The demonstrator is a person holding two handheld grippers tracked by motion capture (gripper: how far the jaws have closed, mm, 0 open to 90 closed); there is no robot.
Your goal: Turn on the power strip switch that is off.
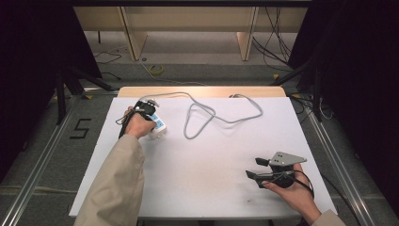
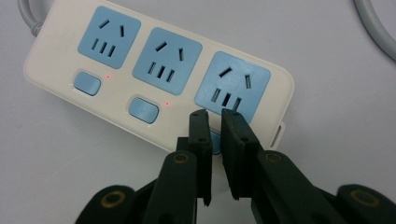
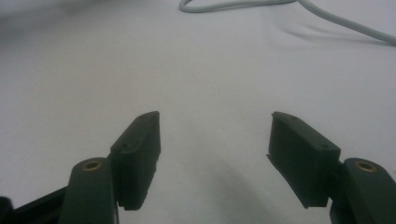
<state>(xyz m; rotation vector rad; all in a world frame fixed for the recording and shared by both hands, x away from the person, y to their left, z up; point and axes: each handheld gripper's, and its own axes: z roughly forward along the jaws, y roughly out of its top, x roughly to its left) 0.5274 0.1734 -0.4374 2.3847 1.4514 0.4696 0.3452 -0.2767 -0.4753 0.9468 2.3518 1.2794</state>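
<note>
Left tongs [image 2: 214, 116] hover nearly closed, perhaps touching power strip's [image 2: 56, 51] near edge.

a white table [image 1: 207, 160] carried a cream power strip [image 2: 140, 70] near its far left, and the strip's grey cable [image 1: 221, 117] lay looped across the far middle.
</note>
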